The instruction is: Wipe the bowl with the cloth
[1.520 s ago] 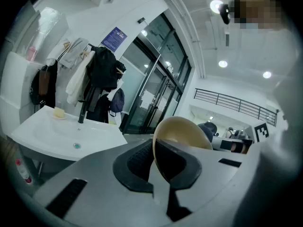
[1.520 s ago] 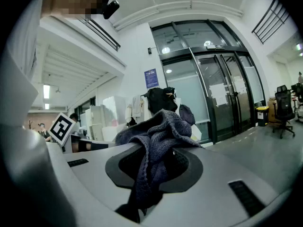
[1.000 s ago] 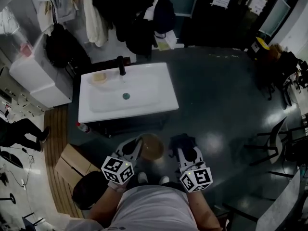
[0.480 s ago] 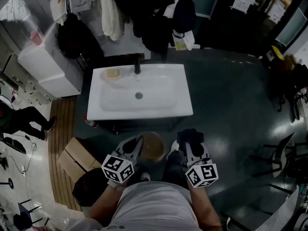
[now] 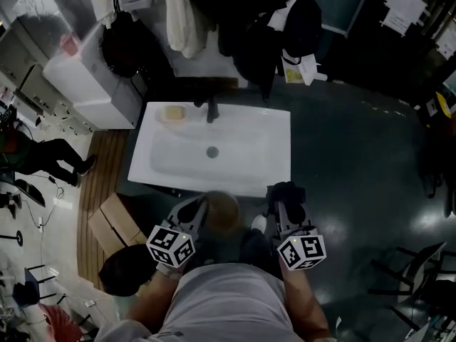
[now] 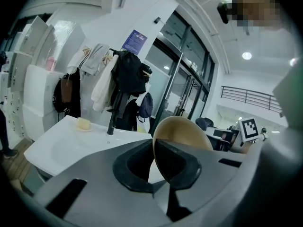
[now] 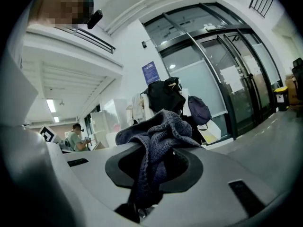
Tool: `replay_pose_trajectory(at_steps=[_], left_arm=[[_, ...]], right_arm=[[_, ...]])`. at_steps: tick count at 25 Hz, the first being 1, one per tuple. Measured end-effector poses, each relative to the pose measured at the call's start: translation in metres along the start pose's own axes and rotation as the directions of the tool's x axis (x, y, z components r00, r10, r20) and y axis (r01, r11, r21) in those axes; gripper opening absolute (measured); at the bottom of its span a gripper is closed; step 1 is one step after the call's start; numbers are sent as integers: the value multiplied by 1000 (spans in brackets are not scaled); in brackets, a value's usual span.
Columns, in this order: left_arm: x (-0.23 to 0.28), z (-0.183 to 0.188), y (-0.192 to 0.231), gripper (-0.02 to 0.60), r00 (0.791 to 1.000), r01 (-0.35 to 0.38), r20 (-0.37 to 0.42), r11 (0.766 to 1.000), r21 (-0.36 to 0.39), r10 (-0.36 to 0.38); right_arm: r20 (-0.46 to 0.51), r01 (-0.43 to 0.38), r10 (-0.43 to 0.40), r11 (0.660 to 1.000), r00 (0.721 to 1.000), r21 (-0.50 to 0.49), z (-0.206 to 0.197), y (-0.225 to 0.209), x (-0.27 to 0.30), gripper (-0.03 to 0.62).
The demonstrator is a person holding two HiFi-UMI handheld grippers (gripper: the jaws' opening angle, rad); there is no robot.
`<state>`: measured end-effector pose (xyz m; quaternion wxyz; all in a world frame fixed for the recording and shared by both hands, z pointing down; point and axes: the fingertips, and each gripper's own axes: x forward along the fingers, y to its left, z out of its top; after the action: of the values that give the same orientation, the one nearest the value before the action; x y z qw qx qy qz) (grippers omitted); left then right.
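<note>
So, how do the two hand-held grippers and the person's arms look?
Both the left gripper and the right gripper have light grey plastic bodies with black pads inside the jaws. Each carries a white cube with black square markers. The person wears a light grey top.

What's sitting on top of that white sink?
A yellowish block, maybe soap, lies at the far left corner of the sink. A black tap stands beside it, and a drain sits in the basin. The sink's top hides whatever is underneath.
</note>
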<state>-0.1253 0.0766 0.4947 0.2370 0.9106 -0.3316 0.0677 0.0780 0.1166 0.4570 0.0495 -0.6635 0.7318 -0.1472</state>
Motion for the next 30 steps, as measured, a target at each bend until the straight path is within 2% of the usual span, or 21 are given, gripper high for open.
replay_pose_trajectory(at_steps=[7,13,21,30], left_arm=[[56,17,1,21,995,-98,7,995,-20,98],[93,32,-10,21,990,-142,5,990,-20,142],[134,48,-22,21,986,-167,10,986,-21,167],[165,57,-29,21,981,-191,20,981,-25,191]], right_arm=[[-34,-91,92,995,995,37,11,-48,54,81],[-60,-160,164,985,985,62,21,-71,80,80],[-103,-229,237,970,966,86,25,-89,96,81],[-91,-251,258,965,962,78,46,-114,107,81]])
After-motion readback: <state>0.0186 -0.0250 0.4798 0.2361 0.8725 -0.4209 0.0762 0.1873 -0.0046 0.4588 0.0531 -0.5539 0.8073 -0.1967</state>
